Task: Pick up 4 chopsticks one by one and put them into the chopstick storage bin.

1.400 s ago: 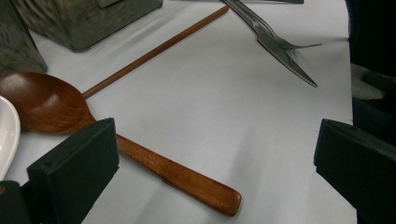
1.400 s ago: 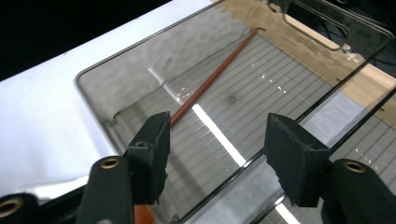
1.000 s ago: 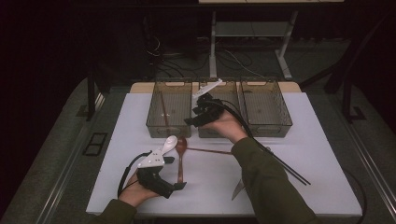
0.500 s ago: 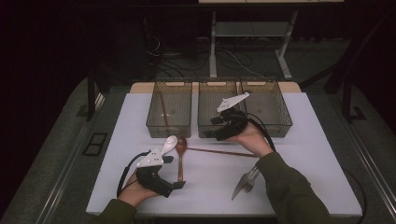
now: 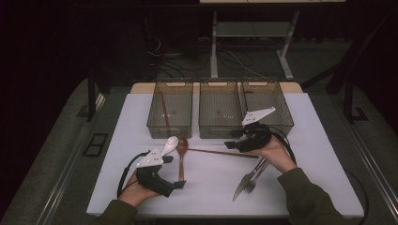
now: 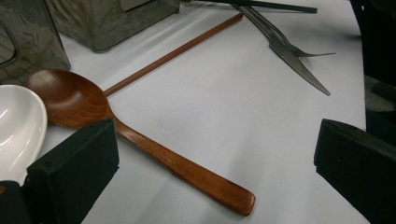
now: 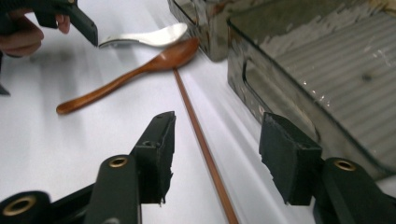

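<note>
White desk [image 5: 309, 154] carries three bins [image 5: 219, 112] at the back, with bare room along its front and right edges. The right tongs [image 5: 230, 144] hover over the chopstick [image 5: 220, 153]; the left tongs [image 5: 180, 183] sit by the wooden spoon [image 5: 181, 157].

In the left gripper view, jaws gape wide around the spoon handle [image 6: 187, 170]; the white spoon [image 6: 16, 126] is cut off.

In the right gripper view, open jaws straddle the chopstick [image 7: 198, 135], its near end blurred.

Between my matt black jaws lies a glossy brown wooden spoon [image 6: 140, 144]; at left, a smooth white glazed spoon [image 6: 16, 126]. Upper right, a dull metal knife [image 6: 299, 65]. The bench [image 6: 233, 116] looks matt white; upper left, a smoky translucent plastic bin [image 6: 112, 21].
</note>
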`<state>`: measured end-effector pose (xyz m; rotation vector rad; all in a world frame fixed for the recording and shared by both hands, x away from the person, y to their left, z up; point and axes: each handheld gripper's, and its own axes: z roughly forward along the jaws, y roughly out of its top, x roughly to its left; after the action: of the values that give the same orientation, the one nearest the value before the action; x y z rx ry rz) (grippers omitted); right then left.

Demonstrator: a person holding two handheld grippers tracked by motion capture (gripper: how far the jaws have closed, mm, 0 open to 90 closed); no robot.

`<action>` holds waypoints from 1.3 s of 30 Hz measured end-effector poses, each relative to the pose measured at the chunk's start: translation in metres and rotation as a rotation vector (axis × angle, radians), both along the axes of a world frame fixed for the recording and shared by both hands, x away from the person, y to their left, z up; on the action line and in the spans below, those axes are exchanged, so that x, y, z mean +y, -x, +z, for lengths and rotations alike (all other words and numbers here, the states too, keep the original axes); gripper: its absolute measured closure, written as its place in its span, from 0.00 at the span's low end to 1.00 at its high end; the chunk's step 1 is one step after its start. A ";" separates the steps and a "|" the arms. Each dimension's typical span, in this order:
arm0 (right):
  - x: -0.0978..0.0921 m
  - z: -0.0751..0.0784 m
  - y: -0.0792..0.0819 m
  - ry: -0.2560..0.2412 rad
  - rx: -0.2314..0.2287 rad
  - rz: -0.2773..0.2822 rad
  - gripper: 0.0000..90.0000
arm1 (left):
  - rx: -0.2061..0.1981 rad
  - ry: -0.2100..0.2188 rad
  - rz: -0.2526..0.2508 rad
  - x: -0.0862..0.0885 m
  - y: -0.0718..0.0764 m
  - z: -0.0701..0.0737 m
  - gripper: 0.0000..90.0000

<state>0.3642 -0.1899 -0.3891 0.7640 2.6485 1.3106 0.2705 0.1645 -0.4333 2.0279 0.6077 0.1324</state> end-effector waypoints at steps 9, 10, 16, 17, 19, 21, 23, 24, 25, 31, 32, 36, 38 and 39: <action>-0.028 -0.009 0.010 0.018 -0.011 -0.016 0.59 | -0.003 -0.010 0.008 0.001 0.001 0.000 0.00; -0.032 -0.011 0.011 0.021 -0.011 -0.018 0.60 | -0.002 -0.012 0.009 0.001 0.000 0.000 0.00; -0.050 -0.020 0.015 0.026 0.007 -0.028 0.66 | 0.001 -0.013 0.015 0.001 0.000 -0.001 0.00; -0.051 -0.022 0.013 0.028 0.014 -0.028 0.67 | 0.000 -0.010 0.014 0.001 0.000 -0.001 0.00; -0.051 -0.024 0.012 0.027 0.021 -0.026 0.70 | 0.001 -0.012 0.015 0.001 0.000 -0.001 0.00; -0.048 -0.028 0.009 0.031 0.024 -0.012 0.73 | 0.001 -0.011 0.013 0.001 0.000 -0.002 0.00; -0.043 -0.032 0.007 0.039 0.033 0.003 0.75 | 0.001 -0.010 0.012 0.001 0.000 -0.002 0.00; -0.040 -0.033 0.006 0.043 0.034 0.010 0.76 | 0.002 -0.010 0.012 0.001 0.000 -0.002 0.00; -0.037 -0.035 0.006 0.049 0.035 0.016 0.77 | 0.002 -0.010 0.011 0.001 0.000 -0.002 0.00; -0.023 -0.045 0.002 0.095 0.040 0.038 0.80 | 0.002 -0.009 0.008 0.001 0.000 -0.001 0.00; -0.022 -0.046 0.001 0.103 0.038 0.036 0.81 | 0.003 -0.009 0.008 0.001 0.000 -0.002 0.00; -0.020 -0.051 -0.001 0.122 0.047 0.041 0.83 | 0.004 -0.008 0.006 0.001 0.000 -0.002 0.00; -0.019 -0.053 -0.001 0.123 0.049 0.044 0.85 | 0.004 -0.009 0.005 0.001 0.000 -0.002 0.00; -0.018 -0.054 -0.002 0.125 0.050 0.049 0.85 | 0.003 -0.009 0.004 0.001 0.000 -0.002 0.00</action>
<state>0.3657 -0.2081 -0.4430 0.7282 2.7743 1.1372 0.2705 0.1650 -0.4348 2.0356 0.6147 0.1344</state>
